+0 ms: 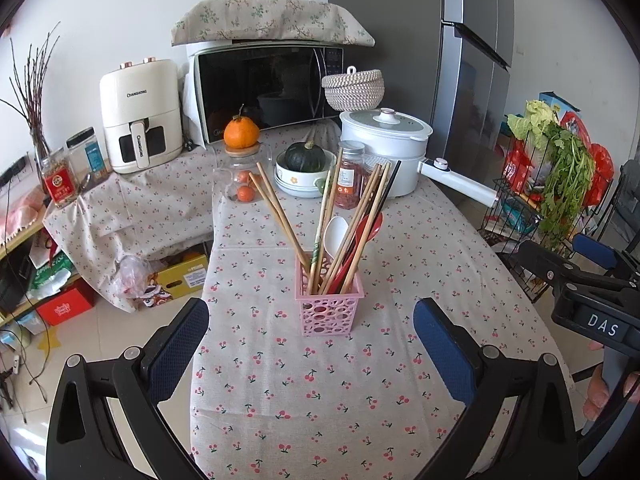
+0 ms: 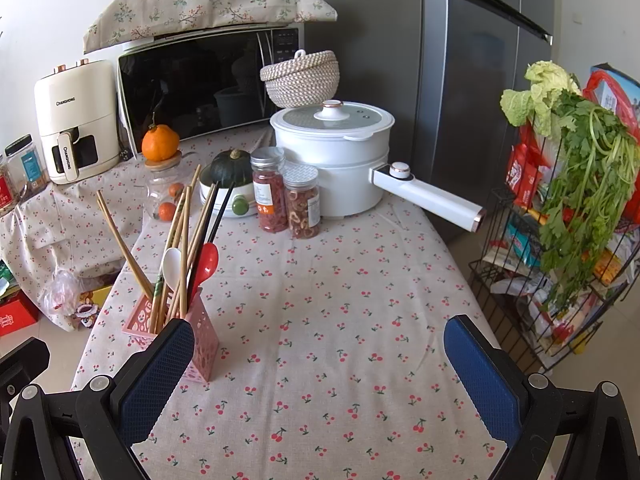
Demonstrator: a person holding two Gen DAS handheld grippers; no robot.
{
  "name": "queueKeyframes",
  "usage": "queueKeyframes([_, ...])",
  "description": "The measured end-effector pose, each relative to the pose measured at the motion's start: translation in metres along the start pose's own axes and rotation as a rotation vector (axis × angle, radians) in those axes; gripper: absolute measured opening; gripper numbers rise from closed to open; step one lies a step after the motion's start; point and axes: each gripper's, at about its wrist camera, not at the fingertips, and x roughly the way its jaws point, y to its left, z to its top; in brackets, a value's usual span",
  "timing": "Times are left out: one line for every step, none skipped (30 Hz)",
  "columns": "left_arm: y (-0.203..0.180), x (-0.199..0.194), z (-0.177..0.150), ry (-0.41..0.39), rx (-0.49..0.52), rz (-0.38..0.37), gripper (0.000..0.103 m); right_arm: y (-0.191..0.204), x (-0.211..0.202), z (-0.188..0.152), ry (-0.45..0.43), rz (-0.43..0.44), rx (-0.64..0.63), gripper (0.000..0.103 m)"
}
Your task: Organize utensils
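While both grippers' fingers gape empty, the pink perforated holder (image 1: 329, 304) bristles with chopsticks (image 1: 280, 212) and spoons (image 1: 335, 230).

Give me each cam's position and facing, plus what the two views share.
Left wrist: on the left tool, facing the pink utensil basket dead ahead; right tool and a hand show at the right edge.
Right wrist: on the right tool, facing bare tablecloth; basket lower left.
Shared: basket, white pot, microwave.

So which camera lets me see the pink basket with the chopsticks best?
The left wrist view. The pink basket stands in the middle between the open fingers, with nothing covering it. In the right wrist view the same basket sits off to the left, and a blue finger pad hides part of it.
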Motion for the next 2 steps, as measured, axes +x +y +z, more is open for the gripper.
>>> queueKeyframes([0.0005,0.0002,-0.0002,0.000,-0.001,0.002,0.103,0.0000,0.0001,0.0000,0.000,0.000,0.000,0.103])
queueKeyframes([0.0012,0.0001,-0.0004,-0.002,-0.002,0.001,0.103,0.0000,0.0003,-0.0001,0.001,0.001,0.001,0.103])
